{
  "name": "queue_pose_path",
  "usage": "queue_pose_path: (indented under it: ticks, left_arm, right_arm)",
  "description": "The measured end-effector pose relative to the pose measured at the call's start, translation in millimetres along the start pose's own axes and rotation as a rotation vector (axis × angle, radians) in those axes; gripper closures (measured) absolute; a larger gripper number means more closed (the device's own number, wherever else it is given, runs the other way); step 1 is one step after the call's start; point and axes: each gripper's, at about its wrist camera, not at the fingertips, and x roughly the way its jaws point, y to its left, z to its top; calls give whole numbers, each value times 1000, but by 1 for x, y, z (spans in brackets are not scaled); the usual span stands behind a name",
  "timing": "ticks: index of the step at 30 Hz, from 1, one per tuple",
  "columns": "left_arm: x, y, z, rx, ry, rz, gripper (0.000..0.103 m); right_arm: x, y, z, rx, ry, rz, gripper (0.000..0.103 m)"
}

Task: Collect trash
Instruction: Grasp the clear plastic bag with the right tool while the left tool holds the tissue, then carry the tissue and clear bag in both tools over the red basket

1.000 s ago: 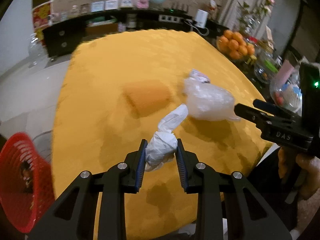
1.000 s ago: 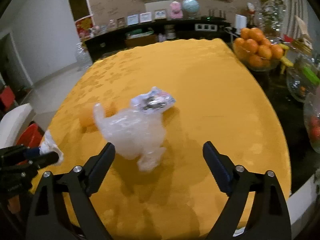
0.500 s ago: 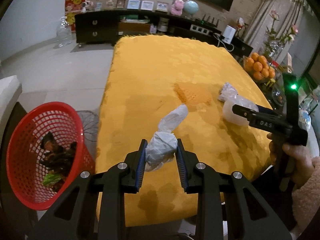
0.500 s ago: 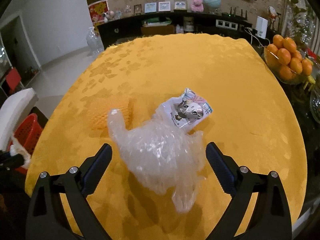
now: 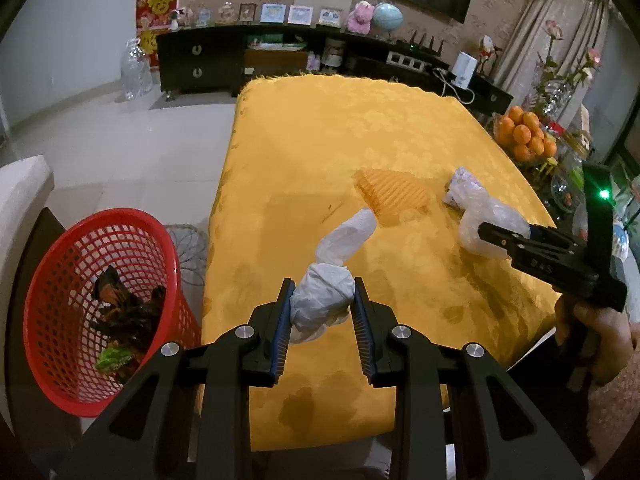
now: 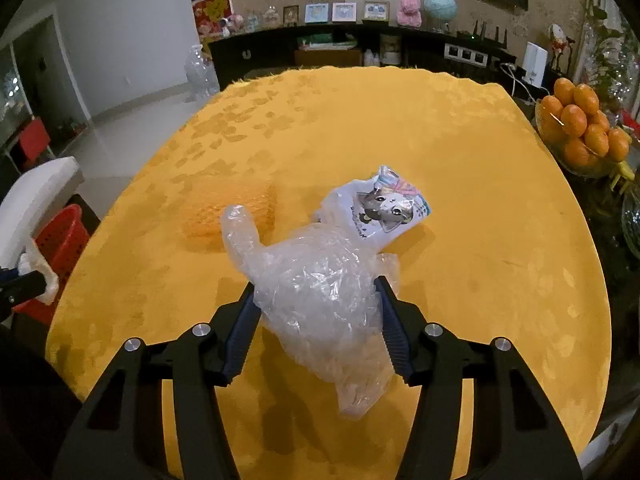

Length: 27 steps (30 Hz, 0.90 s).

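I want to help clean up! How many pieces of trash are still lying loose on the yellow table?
2: the orange wrapper mid-table, and the cat-picture packet beside it. The clear plastic bag sits between the right gripper's fingers.

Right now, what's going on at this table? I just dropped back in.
A person with two handheld grippers is clearing trash off the yellow table. The left gripper is shut on a crumpled white wrapper, with the red basket down on the floor to its left, already holding some trash. The right gripper has its fingers against both sides of the clear plastic bag on the table. A cat-print packet lies beside the bag.
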Motion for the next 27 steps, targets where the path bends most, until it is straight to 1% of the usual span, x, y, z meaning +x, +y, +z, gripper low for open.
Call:
queue_pose_path:
  ticks: [3,13,20,27]
  left_arm:
    - [-2,-1,0,-1,-5,5,76]
    - [-9,10,0,-33,-16,21,76]
    - [-14,20,-1,-62,-23,27,76]
    - [-25,32,0,-95,-47,44,76]
  right_arm:
    - [-5,2,0,-3,-11,-2,48]
    - [-11,9,-2,-13,-7,0,48]
    - [-15,24,-2,-40,1,-1,48]
    - [-22,44,6,-75,-6,0,48]
